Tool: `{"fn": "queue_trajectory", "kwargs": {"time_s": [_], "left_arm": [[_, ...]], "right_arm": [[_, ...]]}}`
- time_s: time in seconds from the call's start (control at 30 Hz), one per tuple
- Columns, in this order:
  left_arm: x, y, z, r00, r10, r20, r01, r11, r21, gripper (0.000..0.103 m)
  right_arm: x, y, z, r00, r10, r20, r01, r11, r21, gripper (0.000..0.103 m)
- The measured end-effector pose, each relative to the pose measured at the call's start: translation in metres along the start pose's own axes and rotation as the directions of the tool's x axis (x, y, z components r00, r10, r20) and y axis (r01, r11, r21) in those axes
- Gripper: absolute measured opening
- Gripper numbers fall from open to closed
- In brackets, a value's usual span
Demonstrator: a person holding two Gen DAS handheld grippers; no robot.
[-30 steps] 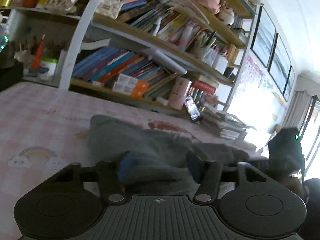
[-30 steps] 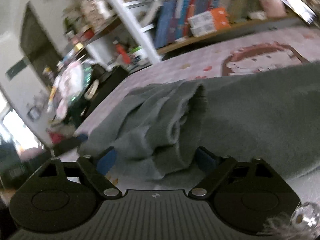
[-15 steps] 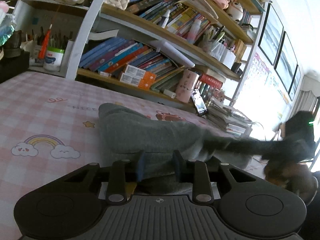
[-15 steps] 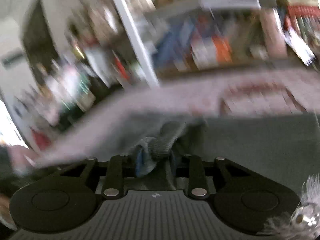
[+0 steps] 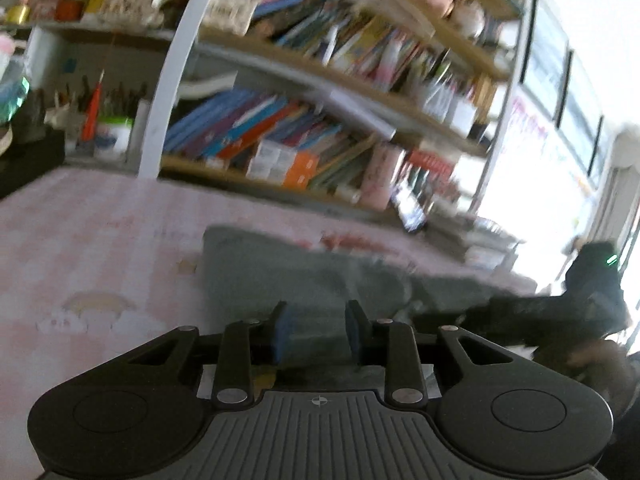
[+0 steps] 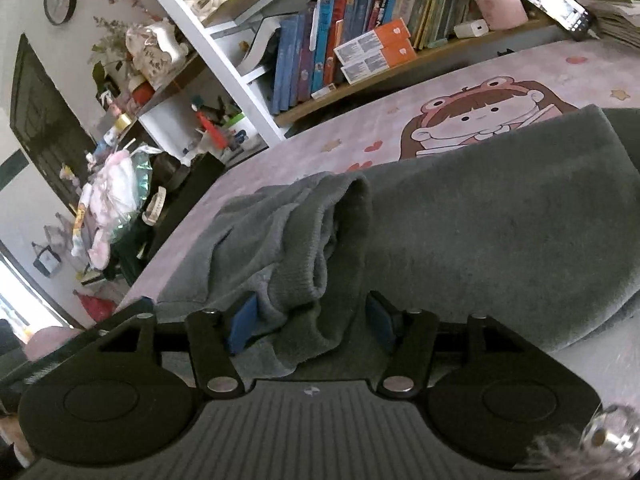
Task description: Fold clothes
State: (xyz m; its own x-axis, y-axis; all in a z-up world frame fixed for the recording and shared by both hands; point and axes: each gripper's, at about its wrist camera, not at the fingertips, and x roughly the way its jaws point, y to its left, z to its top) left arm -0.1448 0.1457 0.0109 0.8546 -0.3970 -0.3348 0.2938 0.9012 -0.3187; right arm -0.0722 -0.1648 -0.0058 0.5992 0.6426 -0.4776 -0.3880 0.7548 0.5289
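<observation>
i'm opening my right tongs [image 6: 310,322] around the grey fleece garment's [image 6: 480,232] bunched cuff [image 6: 320,276]; left tongs [image 5: 316,332] gaping over fleece, not pinching; i'm smoothing before creasing.

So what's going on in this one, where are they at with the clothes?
A person is working a grey fleece garment spread on a pink cartoon-print table cover, one hand-held gripper in each hand. The right hand-held gripper is at the bunched cuff end, its jaws opening, with a loose fold lying between them. The left hand-held gripper sits at another edge of the cloth, fabric between its narrow jaws; the blur hides whether it grips. The garment is only partly folded.
</observation>
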Motion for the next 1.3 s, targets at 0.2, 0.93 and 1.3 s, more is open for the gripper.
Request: {"fn": "queue_trajectory", "kwargs": {"time_s": [0.2, 0.93, 1.3], "left_arm": [[-0.003, 0.003, -0.001, 1.0, -0.007, 0.011, 0.007, 1.0, -0.022, 0.029], [-0.017, -0.039, 0.001, 0.979, 0.125, 0.159, -0.128, 0.992, 0.008, 0.08], [0.001, -0.093, -0.018, 0.987, 0.101, 0.125, -0.111, 0.991, 0.075, 0.09]], "right_arm": [[-0.003, 0.0, -0.003, 1.0, -0.01, 0.002, 0.01, 1.0, -0.02, 0.053], [-0.089, -0.04, 0.001, 0.958, -0.211, 0.193, 0.23, 0.97, -0.083, 0.074], [-0.112, -0.079, -0.002, 0.932, -0.294, 0.213, 0.303, 0.953, -0.013, 0.083]]}}
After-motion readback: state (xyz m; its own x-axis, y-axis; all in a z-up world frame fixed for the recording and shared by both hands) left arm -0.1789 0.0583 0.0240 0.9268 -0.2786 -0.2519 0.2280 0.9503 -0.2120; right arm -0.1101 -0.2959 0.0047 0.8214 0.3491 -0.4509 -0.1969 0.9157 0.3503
